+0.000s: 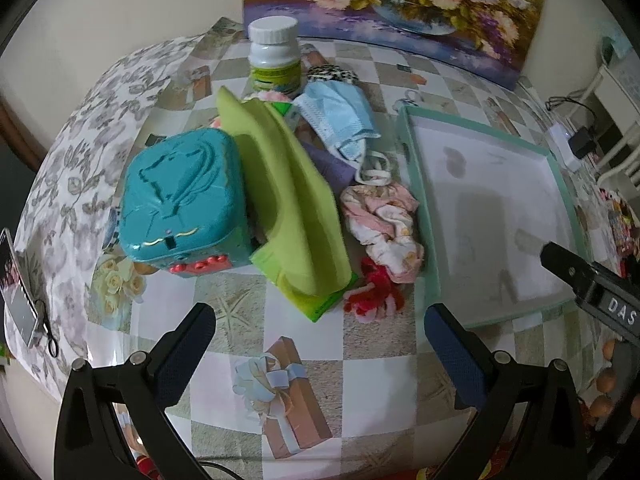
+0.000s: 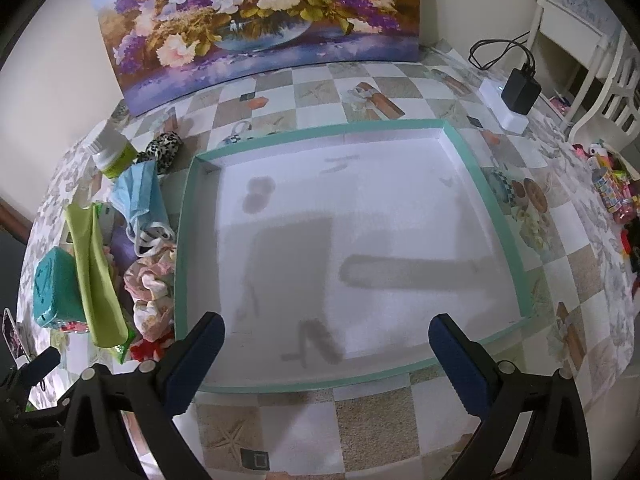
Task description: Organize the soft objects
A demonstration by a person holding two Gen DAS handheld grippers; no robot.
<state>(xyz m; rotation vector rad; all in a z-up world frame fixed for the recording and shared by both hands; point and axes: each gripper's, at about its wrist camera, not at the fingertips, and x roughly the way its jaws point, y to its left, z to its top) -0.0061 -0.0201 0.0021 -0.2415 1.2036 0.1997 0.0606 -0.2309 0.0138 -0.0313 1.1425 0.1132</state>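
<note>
Both the left gripper (image 1: 316, 320) and the right gripper (image 2: 326, 330) hover over the desk (image 1: 372, 364) with fingers spread wide, holding nothing. Beyond the left one, a red yarn tuft (image 1: 374, 290), pink scrunchie (image 1: 384, 232), green cloth (image 1: 280, 196) and blue face mask (image 1: 340, 116) lie heaped beside the teal-rimmed tray (image 2: 486, 196). The pill bottle (image 1: 274, 54) stands farthest back.

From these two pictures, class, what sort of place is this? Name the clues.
Probably a room in a home: a table under a patterned tablecloth, a flower painting leaning on the wall, and a white chair beside it.
</note>
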